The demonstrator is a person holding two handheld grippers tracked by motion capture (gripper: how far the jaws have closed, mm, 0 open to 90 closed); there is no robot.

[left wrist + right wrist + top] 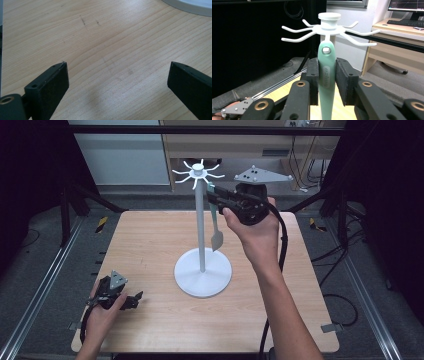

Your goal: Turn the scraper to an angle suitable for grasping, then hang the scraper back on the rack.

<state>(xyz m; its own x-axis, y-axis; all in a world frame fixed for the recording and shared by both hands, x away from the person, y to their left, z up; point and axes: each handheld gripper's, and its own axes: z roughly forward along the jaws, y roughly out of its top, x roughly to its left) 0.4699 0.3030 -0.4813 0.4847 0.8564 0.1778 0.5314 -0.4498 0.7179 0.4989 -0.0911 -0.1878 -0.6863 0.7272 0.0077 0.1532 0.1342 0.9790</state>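
Worktop [150,245]: light wood board, occupying the centre of the high view, largely bare.

Utensil stand [202,220]: white, with a round base at frame centre, a tall thin post and a ring of curved hooks at upper centre. It stands upright and unsupported by either hand.

Right tongs [216,196]: held high at upper centre-right, just beside the top of the post. In the right gripper view the jaws are closed on the handle of a pale green spatula [327,82], pads pressed to either side of it below the hanging hole [326,50]. The hole sits directly beneath one hook [327,38] of the stand; whether the hook already passes through cannot be told. The grip appears chosen low on the handle so the hole stays free for hanging. In the high view the spatula's blade hangs down alongside the post, clear of the base.

Left tongs [134,301]: resting low at lower left of the high view, well apart from the stand. The left gripper view shows the jaws spread wide over bare wood, holding nothing; judged idle while the other hand works.
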